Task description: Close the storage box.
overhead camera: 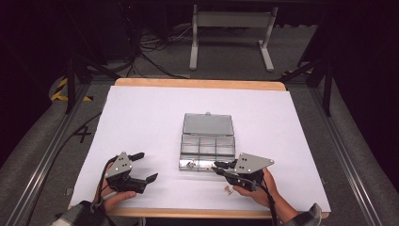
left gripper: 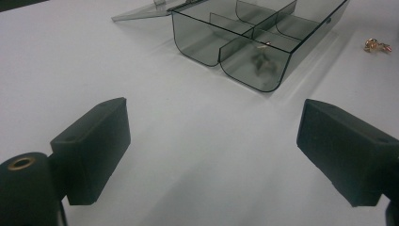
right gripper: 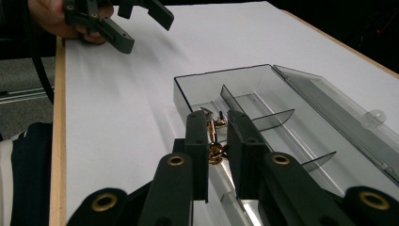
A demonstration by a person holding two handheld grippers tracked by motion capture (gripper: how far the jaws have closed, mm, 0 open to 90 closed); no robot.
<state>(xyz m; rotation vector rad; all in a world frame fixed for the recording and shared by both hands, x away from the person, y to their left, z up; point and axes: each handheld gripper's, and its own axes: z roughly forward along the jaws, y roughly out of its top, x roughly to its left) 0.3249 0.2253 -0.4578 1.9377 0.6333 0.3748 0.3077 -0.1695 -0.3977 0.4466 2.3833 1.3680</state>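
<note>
Gold trinket pinched over the front compartment of my clear box

Box first: a clear smoky plastic organiser box (overhead camera: pixel 207 151) sits near the middle of the white surface (overhead camera: pixel 141 117), its hinged lid (overhead camera: pixel 208 124) thrown fully open and lying flat on the far side. Thin dividers split the tray into small compartments in two rows. In the high view, the front-left compartment holds a small pale item (overhead camera: pixel 190 164) that is too small for me to identify; the other compartments look bare as far as I can tell.

My right gripper (right gripper: pixel 217 141) is at the near edge of the box, with its jaws drawn close together and pinching a small gold-coloured metal piece (right gripper: pixel 215 133). The piece looks like a linked or clasped trinket, and part of it sticks up between the pads above the front row of compartments. In the high view this gripper (overhead camera: pixel 217 166) reaches the box's front wall from the right.

My left gripper (overhead camera: pixel 141 167) is well apart from the box, out to its left near the front edge of the surface. Its jaws are spread wide with nothing between them. My left gripper view looks across bare white surface to the box's rounded front corner.

Another small gold-coloured piece (overhead camera: pixel 228 189) lies loose on the surface just in front of the box, close beside my right hand (overhead camera: pixel 256 190).
</note>
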